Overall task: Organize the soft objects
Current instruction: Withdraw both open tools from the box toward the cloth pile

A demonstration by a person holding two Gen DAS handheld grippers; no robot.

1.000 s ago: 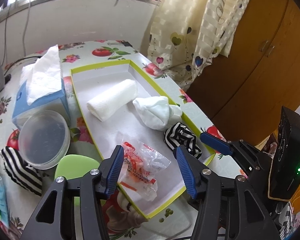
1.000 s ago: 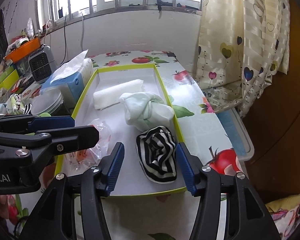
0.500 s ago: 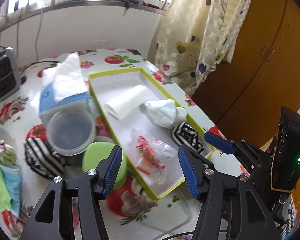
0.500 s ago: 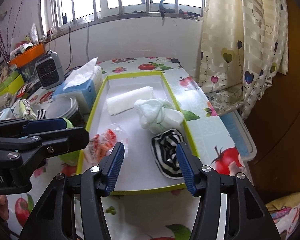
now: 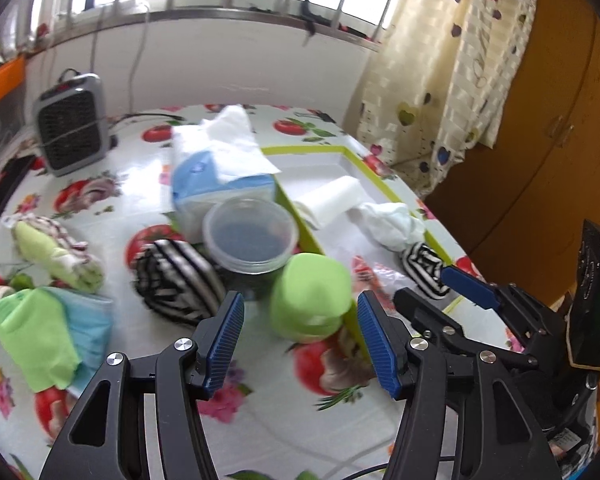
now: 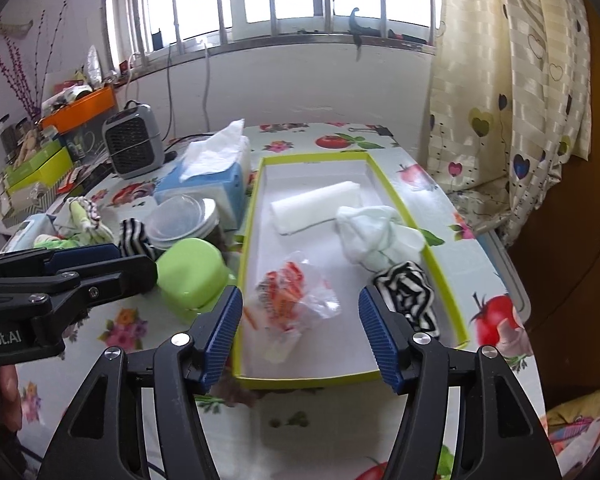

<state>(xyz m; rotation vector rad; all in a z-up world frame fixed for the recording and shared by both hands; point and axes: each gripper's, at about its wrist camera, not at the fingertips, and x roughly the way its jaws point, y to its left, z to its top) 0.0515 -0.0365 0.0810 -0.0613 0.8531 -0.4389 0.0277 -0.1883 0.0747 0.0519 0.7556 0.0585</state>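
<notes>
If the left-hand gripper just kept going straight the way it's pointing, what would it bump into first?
Most likely the green lidded container, which sits just ahead between the open fingers of the left gripper, beside the tray. Depth is hard to judge, so it might meet the tablecloth first.

- The worktop (image 6: 332,432) wears a glossy plastic cloth printed with fruit.
- The tray (image 6: 256,204) looks like matt card, lime-edged and white inside.
- The rolled towel (image 6: 316,206) is soft white cloth.
- The striped sock (image 6: 408,292) is knit fabric.
- The snack bag (image 6: 296,296) is crinkled clear plastic.
- The round tub (image 5: 252,236) is translucent smooth plastic.
- Each hand-held gripper, left (image 5: 300,336) and right (image 6: 300,330), has matt black plastic arms and ribbed blue pads (image 6: 224,330).
</notes>
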